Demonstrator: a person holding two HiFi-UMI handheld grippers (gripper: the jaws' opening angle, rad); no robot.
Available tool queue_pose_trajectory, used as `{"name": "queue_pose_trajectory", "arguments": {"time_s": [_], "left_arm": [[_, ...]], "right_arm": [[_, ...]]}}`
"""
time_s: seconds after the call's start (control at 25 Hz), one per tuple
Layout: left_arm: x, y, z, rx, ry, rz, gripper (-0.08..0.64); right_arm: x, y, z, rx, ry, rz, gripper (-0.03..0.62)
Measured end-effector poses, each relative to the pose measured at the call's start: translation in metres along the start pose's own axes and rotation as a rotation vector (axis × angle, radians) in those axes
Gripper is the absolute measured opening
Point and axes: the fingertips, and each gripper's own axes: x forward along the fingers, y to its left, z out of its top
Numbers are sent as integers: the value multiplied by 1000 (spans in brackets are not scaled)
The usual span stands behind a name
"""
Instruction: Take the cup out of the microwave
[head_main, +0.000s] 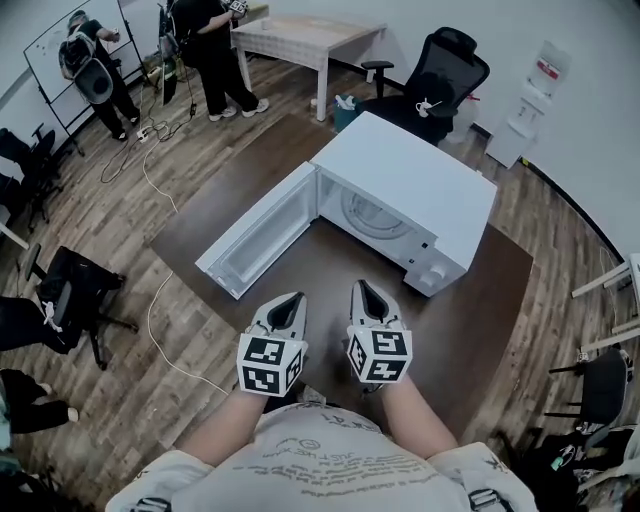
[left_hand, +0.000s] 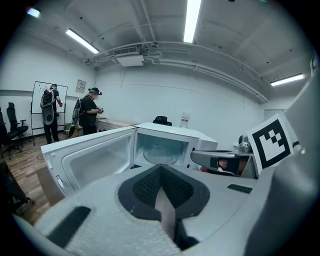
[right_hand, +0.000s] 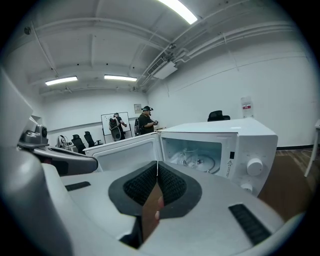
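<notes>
The clear cup (right_hand: 191, 154) stands inside the open microwave (head_main: 420, 170). The left gripper (head_main: 288, 300) and right gripper (head_main: 366, 290) hover on the near side, jaws closed and empty. One gripper should open wide before reaching in level, clear of the door (head_main: 255, 235).

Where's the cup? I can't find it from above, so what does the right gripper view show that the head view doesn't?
Only the right gripper view: a clear cup standing inside the microwave. Only the head view: the person's forearms and the grippers' marker cubes. Both: the white microwave with its door open, and the shut right gripper.
</notes>
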Motion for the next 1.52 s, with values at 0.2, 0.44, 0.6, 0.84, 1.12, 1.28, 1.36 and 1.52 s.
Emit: {"name": "queue_pose_trajectory", "arguments": {"time_s": [0.2,0.44,0.6,0.84,1.12,1.28,1.36,1.52], "left_arm": [[17,5,6,8,11,-35,12],[44,19,19,13,17,-71,12],[62,26,27,19,22,-95,12],[78,41,25,12,46,-114,12],[86,59,12,0,78,-113,12],[88,74,4,-13,105,-103,12],[90,77,1,-15,115,-105,12],[98,81,-2,-11,131,-116,12]], "right_arm": [[14,-7,0,10,4,-25,15],[45,-12,0,14,-2,-45,15],[71,-18,3,-1,-7,-58,15],[117,-29,-12,-42,51,-74,33],[164,-50,-17,-69,63,-107,76],[189,-61,-21,-62,82,-135,95],[201,-67,-25,-62,99,-143,107],[224,-82,-31,-32,123,-172,127]]}}
